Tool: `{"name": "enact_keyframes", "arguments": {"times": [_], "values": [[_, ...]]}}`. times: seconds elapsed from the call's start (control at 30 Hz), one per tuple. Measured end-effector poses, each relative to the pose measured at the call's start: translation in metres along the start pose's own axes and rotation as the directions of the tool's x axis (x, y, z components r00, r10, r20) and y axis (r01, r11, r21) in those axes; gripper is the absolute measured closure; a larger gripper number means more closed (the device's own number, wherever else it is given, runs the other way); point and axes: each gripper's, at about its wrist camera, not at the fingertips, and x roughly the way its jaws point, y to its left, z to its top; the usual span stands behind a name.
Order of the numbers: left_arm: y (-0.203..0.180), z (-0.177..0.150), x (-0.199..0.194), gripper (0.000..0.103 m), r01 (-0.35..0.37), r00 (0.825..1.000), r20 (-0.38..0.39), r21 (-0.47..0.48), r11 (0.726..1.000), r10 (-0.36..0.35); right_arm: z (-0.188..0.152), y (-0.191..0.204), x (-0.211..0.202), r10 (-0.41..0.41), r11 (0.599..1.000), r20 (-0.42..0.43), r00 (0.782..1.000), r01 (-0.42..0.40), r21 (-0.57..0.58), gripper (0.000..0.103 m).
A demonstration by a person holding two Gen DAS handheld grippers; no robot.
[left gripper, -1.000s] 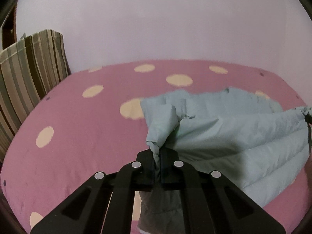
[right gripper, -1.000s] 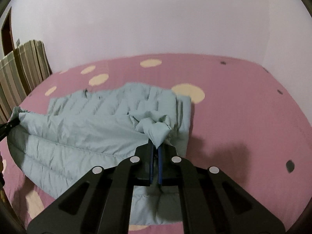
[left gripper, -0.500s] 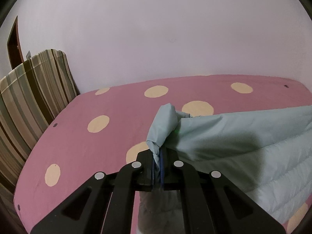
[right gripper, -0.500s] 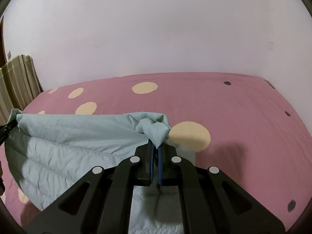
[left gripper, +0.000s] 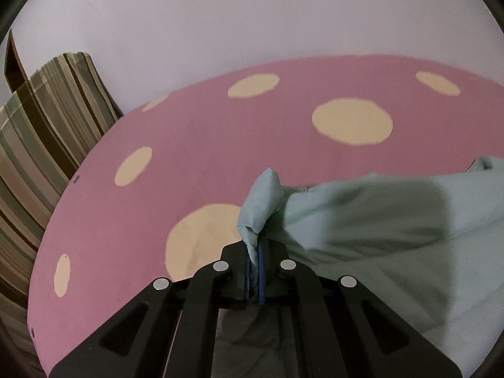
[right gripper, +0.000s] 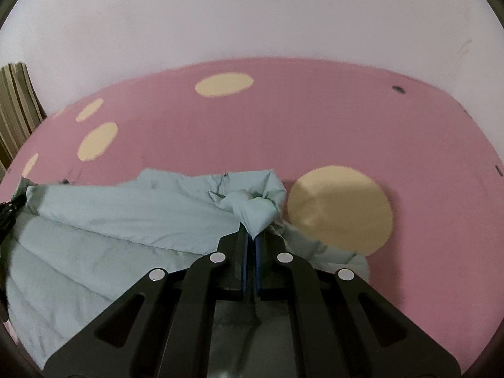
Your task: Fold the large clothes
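Pinching a bunched corner of the pale green quilted garment (left gripper: 393,236), the left hand-held gripper (left gripper: 255,252) has its black jaws pressed together on the cloth, with a puff of fabric standing up just past the fingertips. From that pinch the garment runs off to the right of the left wrist view, its upper edge drawn in a fairly straight line and its quilted body falling away below and to the right, part of it in shadow. More of the cloth hangs down under the gripper, between its arms.

The right hand-held gripper (right gripper: 251,239) is likewise clamped on a crumpled knot of the same garment (right gripper: 110,236), which bulges above its blue-lined pads. In the right wrist view the garment spreads to the left of the gripper, its quilted rows lying down over the bed toward the lower left, and a smaller flap trails to the right of the fingers. At the far left edge of that view a dark shape touches the garment's other corner; it is too small to make out clearly.

Beneath it all is the bed (left gripper: 189,145), covered in a pink sheet with cream dots, one large dot lying just beside each gripper. A striped cushion (left gripper: 41,126) stands at the bed's left end against a pale wall (right gripper: 252,15).
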Motion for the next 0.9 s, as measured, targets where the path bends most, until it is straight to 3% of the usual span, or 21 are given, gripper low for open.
{"name": "enact_keyframes", "arguments": {"times": [0.2, 0.47, 0.6, 0.73, 0.77, 0.87, 0.9], "values": [[-0.004, -0.015, 0.022, 0.1, 0.006, 1.0, -0.024, -0.011, 1.0, -0.007, -0.014, 0.0, 0.037, -0.003, 1.0, -0.06, 0.998, 0.004, 0.013, 0.1], [-0.008, -0.013, 0.022, 0.099, -0.007, 0.999, -0.037, -0.001, 1.0, 0.007, -0.013, 0.001, 0.036, -0.011, 1.0, -0.054, 0.998, 0.012, 0.016, 0.098], [0.006, -0.007, -0.004, 0.098, 0.022, 0.998, -0.053, -0.052, 0.998, -0.025, -0.006, 0.0, 0.018, 0.002, 1.0, -0.05, 0.999, 0.0, 0.031, 0.088], [0.001, 0.001, -0.054, 0.098, 0.08, 0.997, 0.028, -0.083, 0.993, -0.078, 0.0, 0.012, -0.018, 0.043, 0.997, 0.02, 0.999, -0.044, 0.056, 0.086], [-0.007, 0.001, -0.064, 0.094, 0.119, 0.992, 0.042, -0.079, 0.99, -0.116, 0.001, 0.02, -0.023, 0.066, 0.996, 0.029, 0.997, -0.068, 0.051, 0.086], [-0.037, 0.0, -0.079, 0.066, 0.212, 0.976, 0.06, -0.067, 0.975, -0.208, 0.001, 0.057, -0.028, 0.145, 0.989, 0.034, 0.989, -0.145, 0.005, 0.083], [-0.046, -0.001, -0.078, 0.062, 0.228, 0.973, 0.062, -0.066, 0.971, -0.224, 0.0, 0.066, -0.026, 0.156, 0.988, 0.029, 0.987, -0.156, -0.01, 0.079]]}}
